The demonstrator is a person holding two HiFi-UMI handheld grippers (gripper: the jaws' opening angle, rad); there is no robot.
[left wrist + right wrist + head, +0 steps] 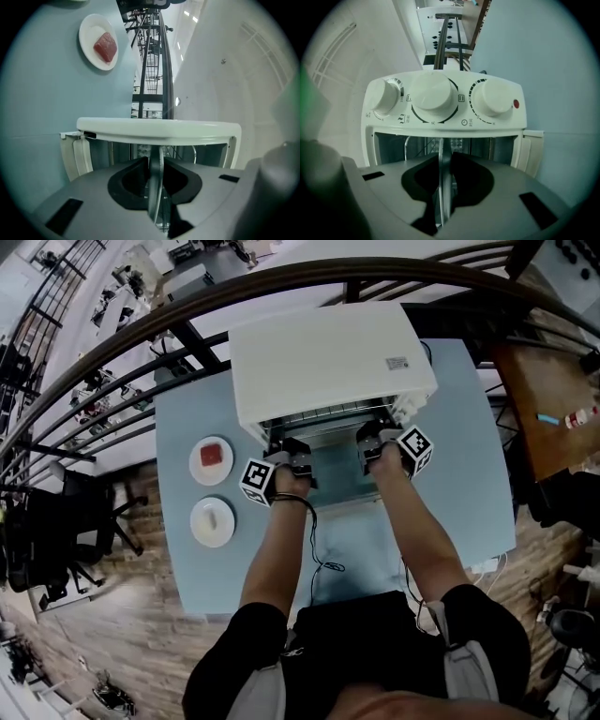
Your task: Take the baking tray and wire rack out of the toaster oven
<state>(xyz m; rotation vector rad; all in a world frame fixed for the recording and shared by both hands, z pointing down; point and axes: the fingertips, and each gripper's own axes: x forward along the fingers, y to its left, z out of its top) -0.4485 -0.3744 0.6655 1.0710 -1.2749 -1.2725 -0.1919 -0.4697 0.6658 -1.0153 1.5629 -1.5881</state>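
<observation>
- Metal, thin and bright: what looks like the front rim of the baking tray [442, 185] sits in the mouth of the toaster oven [328, 362]. Its long axis runs from one claw to the other, and the tray body lies straight ahead of both, inside the cavity.
- Just beyond the rim, the wire rack [328, 418] is also inside.
- The left gripper [295, 463] and right gripper [377, 451] are each pinched narrow on that rim, one towards each end, and neither is nearer.
- I judge the pull runs straight back towards the person, over the open door [337, 486].

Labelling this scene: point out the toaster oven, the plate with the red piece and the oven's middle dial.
toaster oven [328, 357], head view, white top panel.
plate [86, 30], left gripper view, bare rim.
middle dial [432, 96], right gripper view, knob face.
</observation>
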